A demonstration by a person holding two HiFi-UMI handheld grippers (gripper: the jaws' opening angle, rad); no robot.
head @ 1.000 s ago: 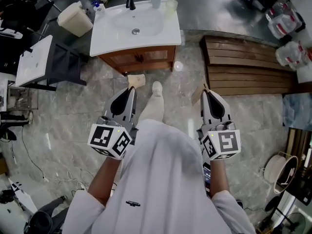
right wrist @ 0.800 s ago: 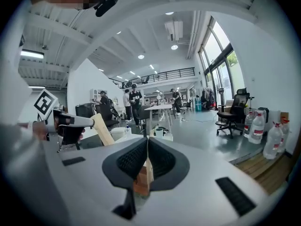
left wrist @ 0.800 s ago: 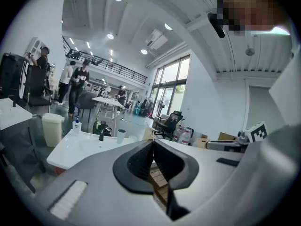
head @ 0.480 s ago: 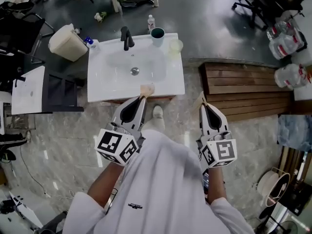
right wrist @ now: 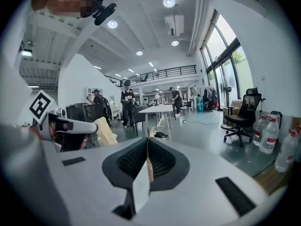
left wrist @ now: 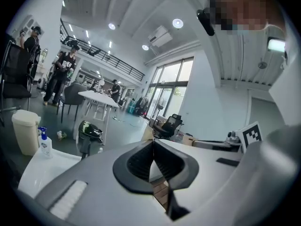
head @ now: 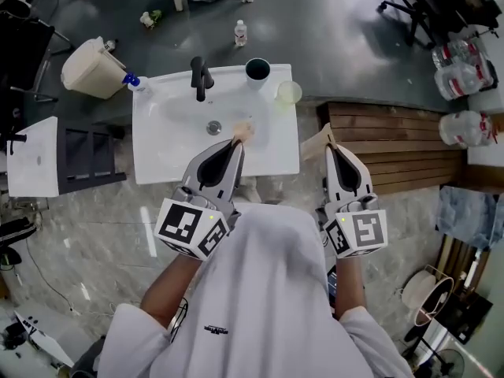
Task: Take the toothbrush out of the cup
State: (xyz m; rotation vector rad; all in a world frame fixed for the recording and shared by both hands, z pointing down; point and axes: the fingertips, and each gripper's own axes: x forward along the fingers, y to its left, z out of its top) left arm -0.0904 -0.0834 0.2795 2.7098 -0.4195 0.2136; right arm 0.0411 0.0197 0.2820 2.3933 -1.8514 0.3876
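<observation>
A dark teal cup stands at the back right corner of the white sink top, beside the black faucet. I cannot make out a toothbrush in it. A pale clear cup sits just right of it. My left gripper is shut and empty, its tip over the basin's front part, well short of the teal cup. My right gripper is shut and empty too, off the sink's right edge. In both gripper views the jaws meet with nothing between them, on the left gripper and on the right gripper.
A cream waste bin and a blue-capped soap bottle are at the sink's left. A wooden slatted bench lies to the right, water jugs beyond it. A white side table stands left. People stand far off in the room.
I have stepped forward: the sink has come closer and lower in the head view. The left gripper's tip now reaches over the basin. Both grippers stay shut.
</observation>
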